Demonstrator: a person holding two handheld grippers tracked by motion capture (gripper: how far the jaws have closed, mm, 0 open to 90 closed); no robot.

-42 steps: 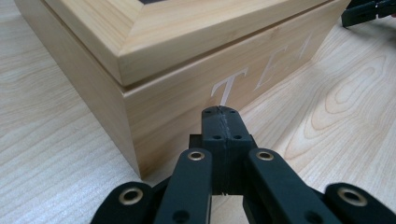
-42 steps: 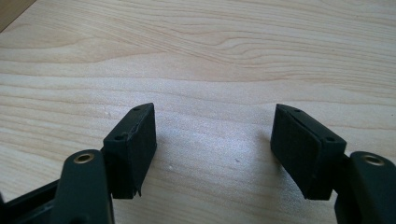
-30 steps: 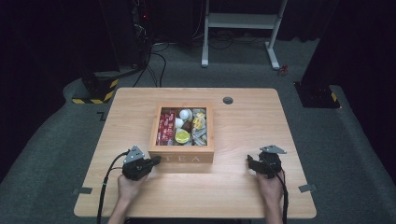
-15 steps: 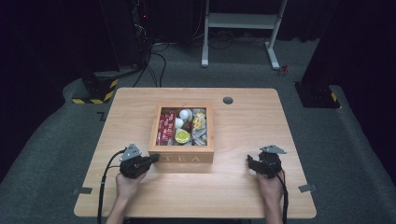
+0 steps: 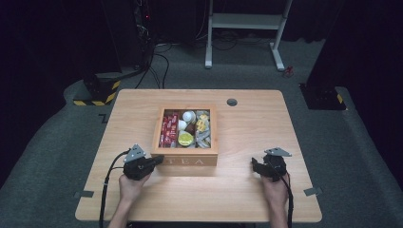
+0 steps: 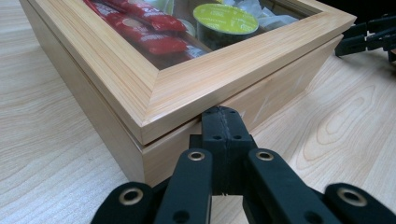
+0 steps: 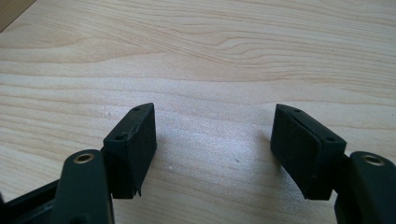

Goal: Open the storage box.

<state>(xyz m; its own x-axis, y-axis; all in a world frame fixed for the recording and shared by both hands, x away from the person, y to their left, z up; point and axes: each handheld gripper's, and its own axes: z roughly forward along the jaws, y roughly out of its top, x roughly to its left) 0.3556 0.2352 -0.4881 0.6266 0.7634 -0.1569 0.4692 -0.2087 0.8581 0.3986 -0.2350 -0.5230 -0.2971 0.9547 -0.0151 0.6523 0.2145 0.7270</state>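
Observation:
A wooden tea box with a glass-paned lid stands shut in the middle of the table. Through the pane I see red packets, a yellow-green capsule and other small items. My left gripper is shut with nothing between its jaws. Its tips rest against the box's front face, near the left corner and just under the lid's overhanging edge. Off to the right, my right gripper is open over bare wood with nothing in it; it also appears in the left gripper view.
The light wooden table has a round grommet behind the box. Dark floor, cables and a white stand lie beyond the far edge. A cable trails from the left gripper.
The left gripper has edged slightly toward the box's front left corner. The right gripper has stayed where it was.

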